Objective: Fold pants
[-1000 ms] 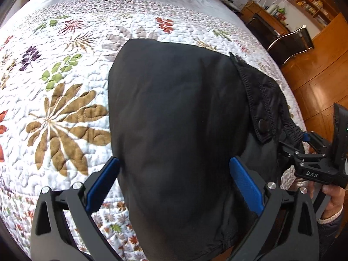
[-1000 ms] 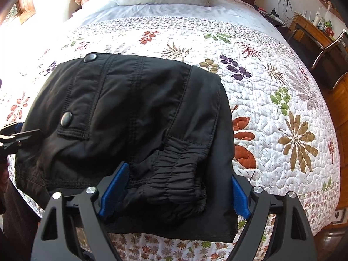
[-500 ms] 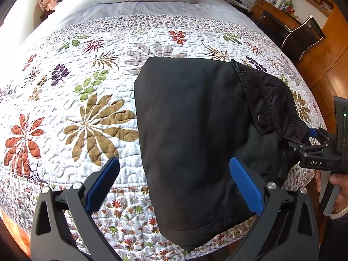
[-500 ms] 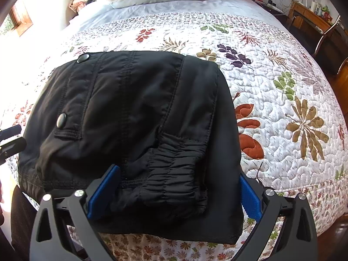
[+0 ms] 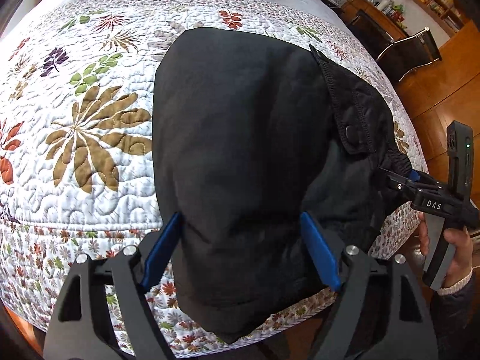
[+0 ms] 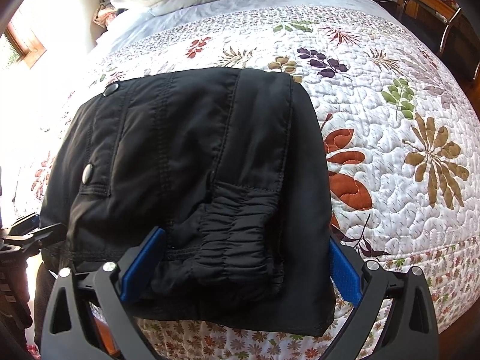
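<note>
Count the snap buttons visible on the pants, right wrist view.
2. One snap at the far left corner of the pants; another on the pocket flap. Others may be hidden under folds.

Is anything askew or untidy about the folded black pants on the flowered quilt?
The black pants lie folded, but not squarely. The gathered elastic waistband is bunched near the bed's front edge, and the lower layer sticks out beyond the upper one on the right and hangs over the edge of the flowered quilt.
</note>
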Tool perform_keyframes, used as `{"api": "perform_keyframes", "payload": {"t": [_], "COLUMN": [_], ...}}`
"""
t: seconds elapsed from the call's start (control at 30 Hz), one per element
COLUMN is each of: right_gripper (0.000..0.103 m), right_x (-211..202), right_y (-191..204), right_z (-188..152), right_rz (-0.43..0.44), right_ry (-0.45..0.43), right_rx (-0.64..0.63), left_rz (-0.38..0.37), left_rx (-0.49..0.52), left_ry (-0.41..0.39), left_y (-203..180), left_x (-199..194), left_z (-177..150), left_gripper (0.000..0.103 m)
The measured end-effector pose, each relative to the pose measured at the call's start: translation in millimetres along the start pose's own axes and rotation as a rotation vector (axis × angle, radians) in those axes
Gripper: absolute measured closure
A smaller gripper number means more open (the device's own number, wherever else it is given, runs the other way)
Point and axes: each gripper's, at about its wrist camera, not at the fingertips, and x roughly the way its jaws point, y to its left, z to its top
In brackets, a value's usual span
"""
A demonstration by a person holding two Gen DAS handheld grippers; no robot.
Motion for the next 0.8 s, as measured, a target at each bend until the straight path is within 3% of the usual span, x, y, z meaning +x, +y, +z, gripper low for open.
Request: {"api": "perform_keyframes", "payload": {"t": [0.07, 0.33, 0.4, 0.8], "right_gripper": [0.003, 0.003, 0.003, 0.003], "right_x": [0, 1, 0, 5], "right_y": [-1, 0, 1, 5], "right_z": [0, -1, -1, 7], "right_rz": [0.001, 0.002, 0.000, 0.018], "right_ry": [-0.001, -0.006, -0.007, -0.017], "right_rx": [0.003, 0.012, 0.014, 0.009], "left_rz": [0.007, 0.002, -0.002, -0.022], "left_rx": [0.015, 0.047, 0.059, 0.057], "left_ry": [0.004, -0.009, -0.014, -0.040], "left_y": [-3, -2, -3, 9], "left_x": [1, -1, -1, 0], "left_z": [1, 7, 8, 32], "left_gripper": [0.027, 0.062, 0.066, 0.072]}}
